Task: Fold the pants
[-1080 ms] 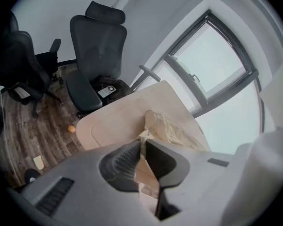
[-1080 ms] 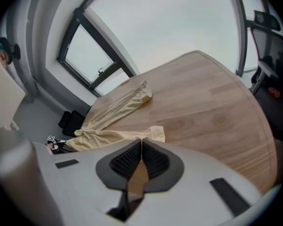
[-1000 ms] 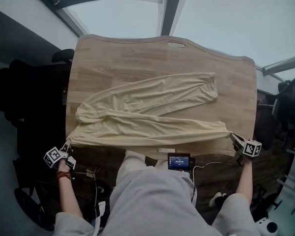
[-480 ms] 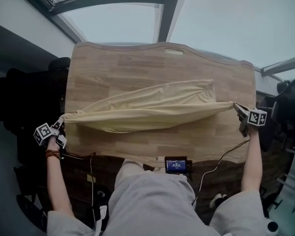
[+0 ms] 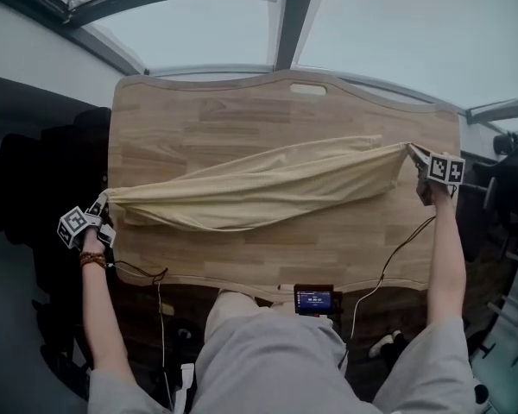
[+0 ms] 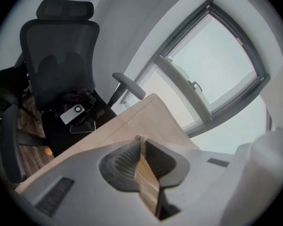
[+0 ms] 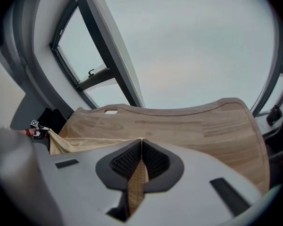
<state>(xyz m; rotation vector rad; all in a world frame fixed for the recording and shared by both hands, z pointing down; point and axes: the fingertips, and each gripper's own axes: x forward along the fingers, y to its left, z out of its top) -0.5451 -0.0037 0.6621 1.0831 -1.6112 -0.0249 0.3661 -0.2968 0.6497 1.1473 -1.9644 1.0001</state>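
The cream-yellow pants hang stretched in a long band over the wooden table, one leg folded onto the other. My left gripper is shut on the waist end at the table's left edge; cloth is pinched between its jaws. My right gripper is shut on the leg cuff at the far right; a strip of fabric shows between its jaws. In the right gripper view the pants run off to the left gripper.
A black office chair with a small white device on its seat stands left of the table. A small black screen sits at the table's near edge, its cable trailing toward my right arm. Large windows lie beyond the table.
Both grippers carried the near pant leg away from me across the table and laid it over the far leg. The right gripper travelled farthest, toward the far right corner.
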